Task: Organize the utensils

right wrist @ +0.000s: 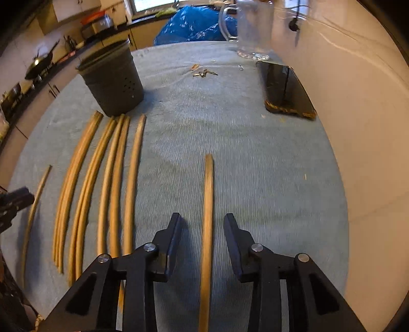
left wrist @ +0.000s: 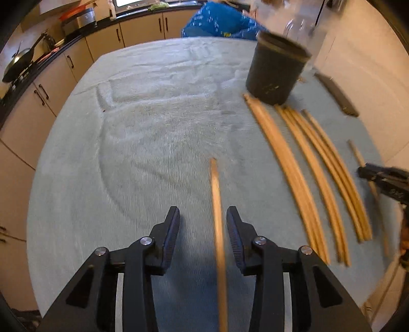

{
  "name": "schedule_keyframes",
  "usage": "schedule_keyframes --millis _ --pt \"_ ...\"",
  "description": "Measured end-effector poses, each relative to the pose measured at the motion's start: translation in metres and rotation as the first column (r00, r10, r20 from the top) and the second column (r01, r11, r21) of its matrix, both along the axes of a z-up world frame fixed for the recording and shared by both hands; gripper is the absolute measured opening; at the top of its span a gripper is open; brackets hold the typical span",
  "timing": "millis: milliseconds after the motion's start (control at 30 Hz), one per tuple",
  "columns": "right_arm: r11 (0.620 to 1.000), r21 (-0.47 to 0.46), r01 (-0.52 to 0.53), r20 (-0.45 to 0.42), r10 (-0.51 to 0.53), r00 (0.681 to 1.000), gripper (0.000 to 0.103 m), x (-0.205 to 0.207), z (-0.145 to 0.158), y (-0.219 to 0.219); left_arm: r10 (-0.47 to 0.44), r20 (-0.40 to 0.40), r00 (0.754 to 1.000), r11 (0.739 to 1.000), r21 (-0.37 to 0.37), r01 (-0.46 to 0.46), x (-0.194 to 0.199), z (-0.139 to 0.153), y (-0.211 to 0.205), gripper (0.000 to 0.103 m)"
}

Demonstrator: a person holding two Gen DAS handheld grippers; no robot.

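Note:
Several wooden chopsticks (left wrist: 301, 163) lie in a row on the blue-grey tablecloth (left wrist: 143, 132), in front of a dark perforated utensil cup (left wrist: 276, 71). My left gripper (left wrist: 203, 217) is open with one chopstick (left wrist: 217, 217) lying between its jaws, closer to the right jaw. My right gripper (right wrist: 203, 221) is open with another single chopstick (right wrist: 207, 217) between its jaws. The row of chopsticks (right wrist: 112, 184) and the cup (right wrist: 112, 79) show at the left in the right wrist view. The right gripper's tip (left wrist: 383, 178) shows at the left wrist view's right edge.
A black phone (right wrist: 286, 89) lies at the table's far right by the wall. A glass mug (right wrist: 253, 28) stands behind it, with keys (right wrist: 204, 72) nearby. A blue bag (left wrist: 217, 20) sits beyond the table. Kitchen cabinets (left wrist: 51, 84) run along the left.

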State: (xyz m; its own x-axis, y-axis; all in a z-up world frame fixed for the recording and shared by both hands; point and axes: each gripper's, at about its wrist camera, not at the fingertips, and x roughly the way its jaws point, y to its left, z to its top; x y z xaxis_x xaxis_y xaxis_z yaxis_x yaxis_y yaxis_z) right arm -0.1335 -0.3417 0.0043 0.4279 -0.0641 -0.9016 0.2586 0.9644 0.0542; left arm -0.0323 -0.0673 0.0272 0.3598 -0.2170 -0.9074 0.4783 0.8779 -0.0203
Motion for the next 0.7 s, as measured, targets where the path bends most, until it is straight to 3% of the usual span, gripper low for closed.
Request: schedule_keyframes --millis 133,333,433,467,600,700 --pt "0.999 -0.016 -0.029 -0.070 0.028 0.997 0.022 0.023 0.000 -0.003 -0.040 -0.017 0.999 0.998 0.042 0.040 0.014 -0.003 -0.013 0.024" --pt "0.996 -0.040 -0.080 -0.185 0.071 0.980 0.014 0.061 0.001 0.000 -0.123 -0.030 0.992 0.987 0.104 0.126 0.019 0.002 -0.029 0.024" --pt "0.994 -0.042 -0.099 -0.207 0.088 0.974 0.008 0.071 0.001 0.006 -0.133 -0.038 0.990 0.987 0.089 0.136 0.021 0.002 -0.032 0.020" --pt "0.993 -0.051 -0.103 -0.206 0.090 0.974 0.008 0.073 0.003 0.006 -0.130 -0.033 0.991 0.989 0.069 0.132 0.020 0.002 -0.031 0.008" --pt "0.992 -0.066 -0.104 -0.129 0.095 0.987 0.007 0.065 0.009 0.014 -0.084 0.012 0.996 0.996 0.008 0.084 0.011 0.009 -0.019 0.007" --pt "0.997 -0.027 -0.078 -0.028 0.077 0.997 0.007 0.048 0.025 0.016 -0.058 0.075 0.996 0.997 -0.055 0.062 -0.005 0.034 -0.005 0.007"
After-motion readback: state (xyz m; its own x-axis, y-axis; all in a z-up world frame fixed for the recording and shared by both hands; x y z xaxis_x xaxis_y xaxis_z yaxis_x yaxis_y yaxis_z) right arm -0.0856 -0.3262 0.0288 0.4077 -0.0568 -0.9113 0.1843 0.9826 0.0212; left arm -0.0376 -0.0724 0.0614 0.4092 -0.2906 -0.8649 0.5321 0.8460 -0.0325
